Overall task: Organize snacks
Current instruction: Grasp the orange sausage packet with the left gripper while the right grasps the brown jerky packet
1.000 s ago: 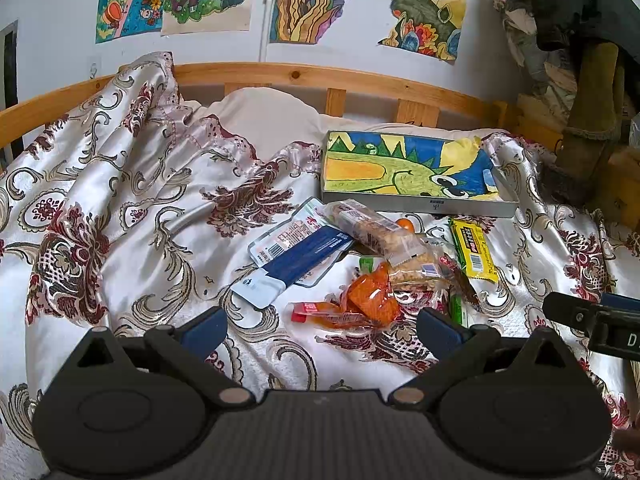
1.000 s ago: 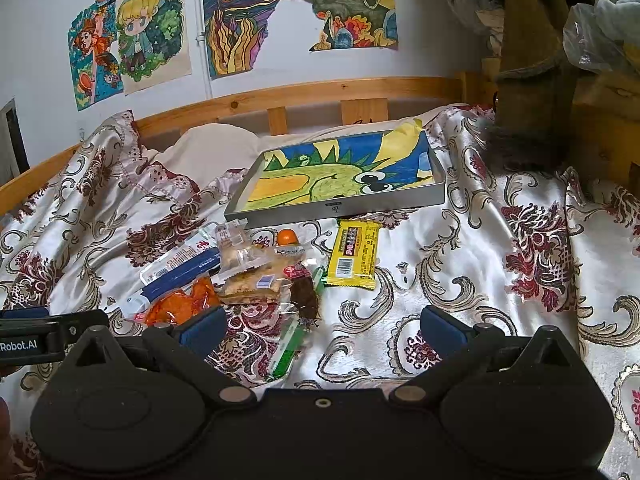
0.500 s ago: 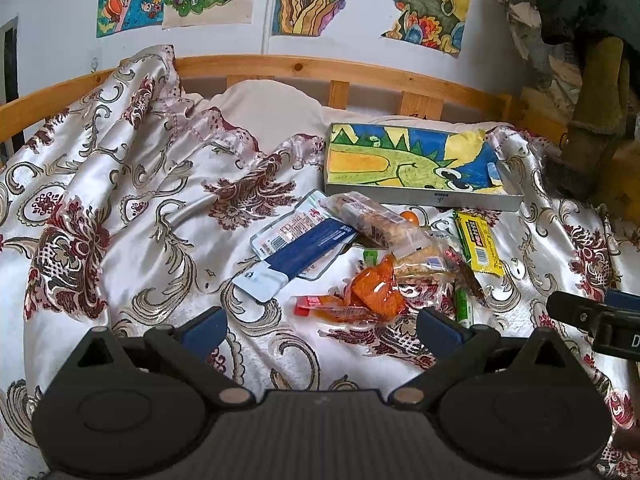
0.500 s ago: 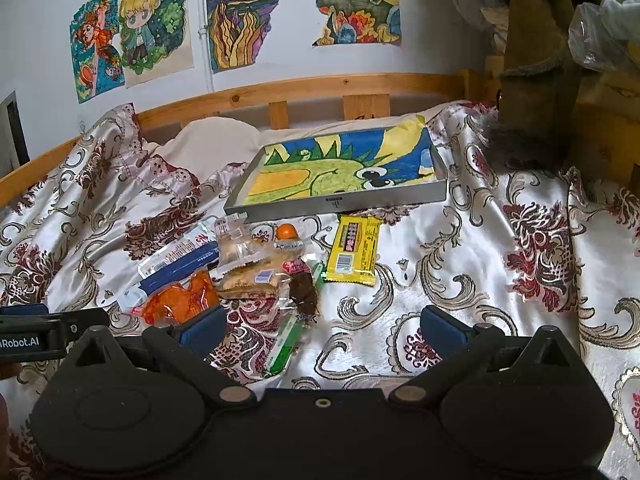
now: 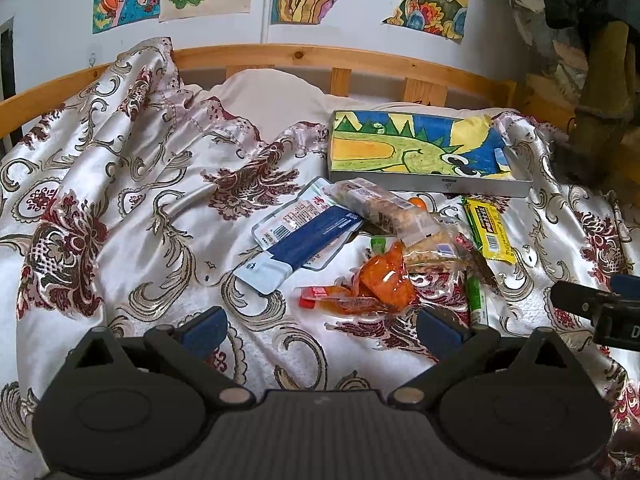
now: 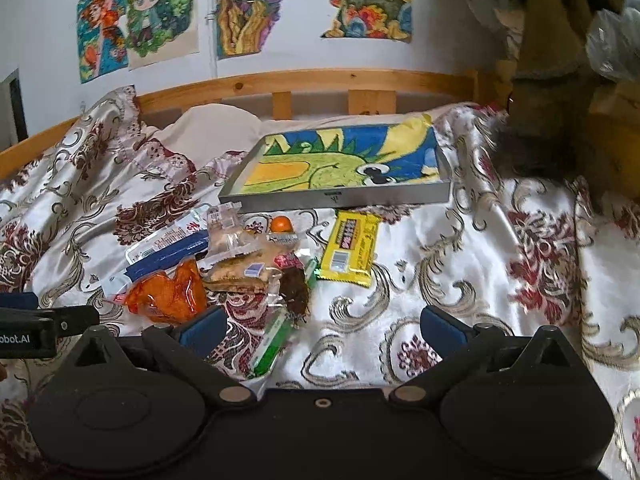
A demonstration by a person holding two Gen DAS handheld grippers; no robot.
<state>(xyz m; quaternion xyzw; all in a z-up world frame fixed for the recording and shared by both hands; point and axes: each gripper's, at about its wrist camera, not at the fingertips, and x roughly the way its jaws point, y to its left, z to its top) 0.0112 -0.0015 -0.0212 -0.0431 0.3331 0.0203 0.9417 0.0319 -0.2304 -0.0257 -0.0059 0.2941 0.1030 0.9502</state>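
Observation:
A heap of snack packets lies on the patterned bedspread: a blue and white packet, an orange packet, a clear biscuit packet, a green stick and a yellow bar. Behind them stands a flat grey tray lined with a dragon drawing. My left gripper is open and empty, just short of the orange packet. My right gripper is open and empty, with the green stick beside its left finger and the yellow bar ahead.
A wooden bed rail runs behind the bedspread, with a white pillow in front of it. A brown post and clutter stand at the right. The other gripper shows at each view's edge.
Both grippers have moved slightly forward toward the snack heap, which looks a little larger. Nothing was picked up or moved.

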